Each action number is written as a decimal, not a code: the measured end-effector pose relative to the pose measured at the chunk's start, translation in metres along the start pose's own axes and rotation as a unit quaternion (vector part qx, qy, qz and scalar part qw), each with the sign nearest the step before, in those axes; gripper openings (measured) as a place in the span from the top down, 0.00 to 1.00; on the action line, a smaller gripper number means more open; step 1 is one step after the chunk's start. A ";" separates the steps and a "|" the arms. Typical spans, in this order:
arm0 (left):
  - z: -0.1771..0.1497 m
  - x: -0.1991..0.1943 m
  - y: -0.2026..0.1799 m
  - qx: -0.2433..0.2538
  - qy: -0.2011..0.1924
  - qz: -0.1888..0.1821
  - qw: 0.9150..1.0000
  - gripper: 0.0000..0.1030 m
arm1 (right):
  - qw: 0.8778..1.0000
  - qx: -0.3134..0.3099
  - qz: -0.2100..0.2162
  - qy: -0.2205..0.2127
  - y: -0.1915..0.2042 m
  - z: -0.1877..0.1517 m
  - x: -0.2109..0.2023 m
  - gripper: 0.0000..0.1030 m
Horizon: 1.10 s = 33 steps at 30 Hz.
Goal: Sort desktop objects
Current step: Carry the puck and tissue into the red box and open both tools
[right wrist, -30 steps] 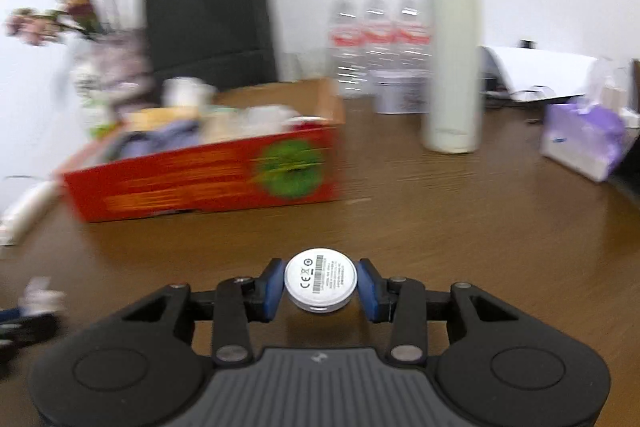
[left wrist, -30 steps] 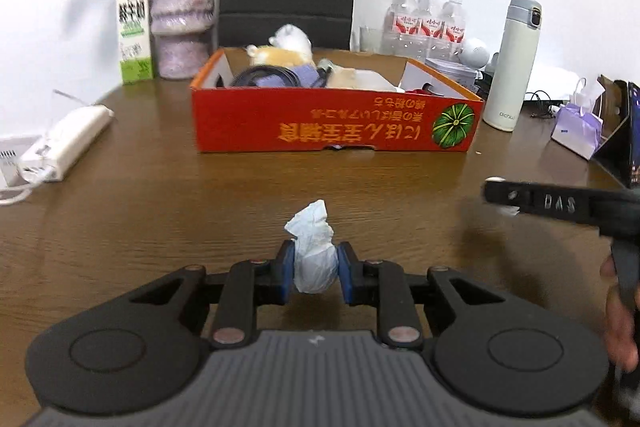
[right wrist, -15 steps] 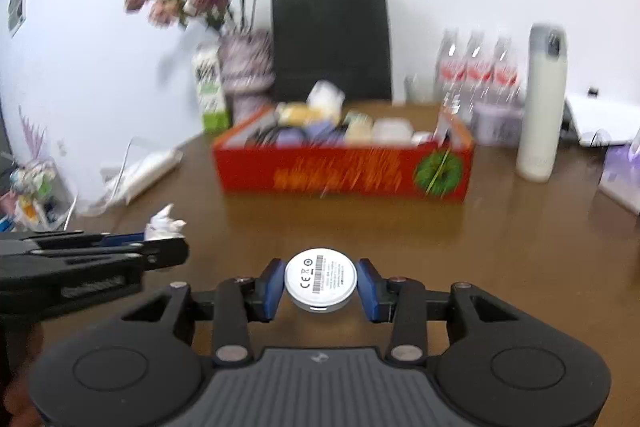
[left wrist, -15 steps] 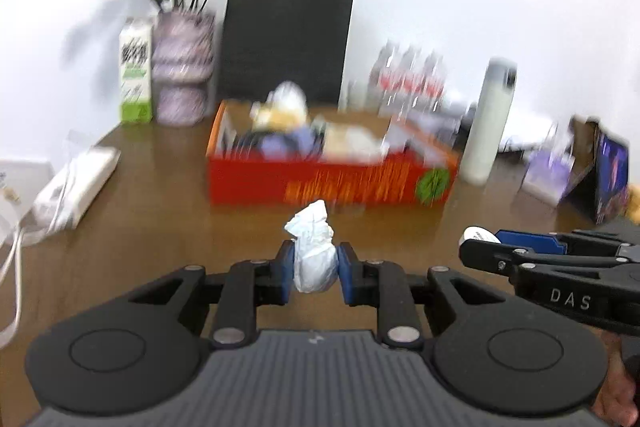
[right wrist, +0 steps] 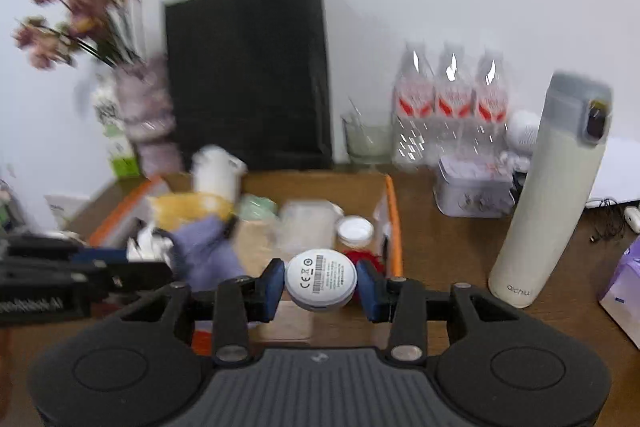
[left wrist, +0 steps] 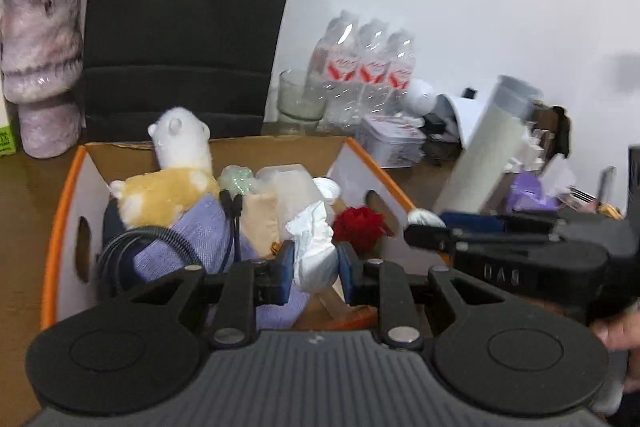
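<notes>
Orange-rimmed box below both loads: left gripper clamped on crumpled tissue, right gripper clamped on white disc; drop-off step, likely needing only opened jaws.

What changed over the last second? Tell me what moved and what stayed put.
Both grippers closed in on the orange box and now hang over its contents. The left gripper keeps its crumpled tissue; the right gripper keeps its white disc. Nothing was let go. The box, black bag and thermos stayed put.
</notes>
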<state>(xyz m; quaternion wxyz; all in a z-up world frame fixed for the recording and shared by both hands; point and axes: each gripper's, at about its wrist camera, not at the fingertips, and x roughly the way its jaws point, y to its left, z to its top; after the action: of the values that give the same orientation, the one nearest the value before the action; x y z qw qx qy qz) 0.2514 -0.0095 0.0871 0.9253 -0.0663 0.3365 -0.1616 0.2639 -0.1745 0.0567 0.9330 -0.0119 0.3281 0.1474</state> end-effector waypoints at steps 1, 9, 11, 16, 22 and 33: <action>0.003 0.011 0.001 -0.002 0.010 0.000 1.000 0.77 | 1.000 0.002 -0.001 0.008 -0.002 -0.001 0.007 0.63; 0.017 0.058 0.005 0.007 0.050 0.001 0.999 0.59 | 1.000 0.013 -0.003 0.016 -0.012 0.007 0.025 0.41; 0.024 0.060 0.008 -0.003 0.053 -0.002 0.999 0.52 | 1.000 0.011 -0.006 0.010 -0.012 0.016 0.027 0.40; 0.036 0.042 0.018 -0.021 0.033 0.025 0.999 0.39 | 1.000 0.017 0.010 0.016 -0.006 0.038 0.035 0.39; -0.003 -0.007 0.025 -0.035 -0.006 0.051 0.998 0.16 | 0.999 0.026 0.017 0.016 -0.003 0.013 0.024 0.35; -0.105 -0.092 0.010 -0.019 -0.064 0.159 0.985 0.00 | 0.999 -0.001 0.020 -0.029 0.045 -0.080 -0.060 0.23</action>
<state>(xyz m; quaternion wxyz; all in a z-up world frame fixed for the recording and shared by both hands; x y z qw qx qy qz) 0.1201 0.0297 0.0602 0.9575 -0.0397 0.2858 -0.0018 0.1579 -0.1574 0.0340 0.9390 -0.0017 0.3011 0.1663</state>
